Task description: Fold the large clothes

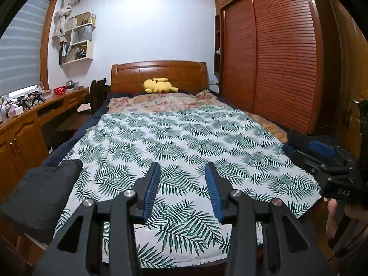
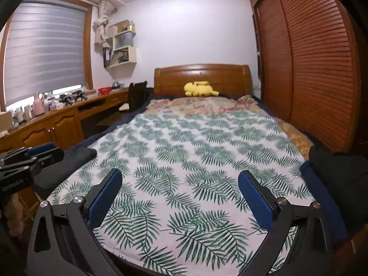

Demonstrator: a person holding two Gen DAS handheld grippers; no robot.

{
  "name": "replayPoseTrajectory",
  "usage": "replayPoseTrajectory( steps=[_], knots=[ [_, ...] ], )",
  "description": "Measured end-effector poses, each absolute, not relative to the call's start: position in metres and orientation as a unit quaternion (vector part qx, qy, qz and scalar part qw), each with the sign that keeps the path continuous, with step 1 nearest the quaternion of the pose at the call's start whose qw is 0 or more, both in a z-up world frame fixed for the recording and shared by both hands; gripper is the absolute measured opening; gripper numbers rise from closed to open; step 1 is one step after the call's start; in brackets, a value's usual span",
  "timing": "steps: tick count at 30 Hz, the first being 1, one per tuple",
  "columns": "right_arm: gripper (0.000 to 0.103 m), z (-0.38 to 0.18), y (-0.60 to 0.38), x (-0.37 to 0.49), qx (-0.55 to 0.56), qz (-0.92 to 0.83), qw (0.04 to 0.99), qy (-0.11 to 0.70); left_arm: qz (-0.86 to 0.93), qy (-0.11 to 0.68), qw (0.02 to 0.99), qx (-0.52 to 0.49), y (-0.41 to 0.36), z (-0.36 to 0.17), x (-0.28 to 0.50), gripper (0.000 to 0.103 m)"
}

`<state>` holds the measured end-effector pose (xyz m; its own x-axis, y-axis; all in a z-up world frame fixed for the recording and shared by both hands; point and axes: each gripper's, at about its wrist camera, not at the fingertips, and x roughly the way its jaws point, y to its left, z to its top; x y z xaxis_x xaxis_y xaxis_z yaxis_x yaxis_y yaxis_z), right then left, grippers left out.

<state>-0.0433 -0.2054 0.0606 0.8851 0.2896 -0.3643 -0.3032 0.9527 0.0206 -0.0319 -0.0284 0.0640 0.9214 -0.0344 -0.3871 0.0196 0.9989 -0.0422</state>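
At the foot edge of the bed (image 1: 76, 135) I hold both my claws up over the leaf sheet (image 1: 184, 138). My left claw (image 1: 182, 179) is released, with a gap between its blue pads (image 1: 150, 191), and nothing is in it. My right claw (image 2: 180, 197) is released too, spread very wide, and it holds nothing.

The big clothes I see are dark. One dark folded cloth (image 1: 43, 191) sits on the near left corner of the bed, partly on the leaf sheet. Another dark cloth (image 2: 338, 177) sits at the near right edge of the bed, next to a blue bit of bedding (image 2: 319, 188). My claws touch neither.

The leaf sheet lies flat over most of the bed. A flowery blanket (image 1: 158, 102) lies past it, near the head end. A yellow plush toy (image 1: 159, 85) rests against the wooden headboard (image 1: 158, 73). A wardrobe (image 1: 273, 53) stands along the right side of the bed. A long wooden surface (image 1: 34, 112) runs along the left side.
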Motion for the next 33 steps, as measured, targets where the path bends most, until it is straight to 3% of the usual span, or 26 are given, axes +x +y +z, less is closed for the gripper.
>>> replayPoseTrajectory(
  steps=[33],
  knots=[
    [0.102,0.064,-0.218,-0.050,-0.016,0.137,0.976,0.170,0.016,0.198,0.979,-0.032,-0.013,0.064,-0.041,0.042]
  ],
)
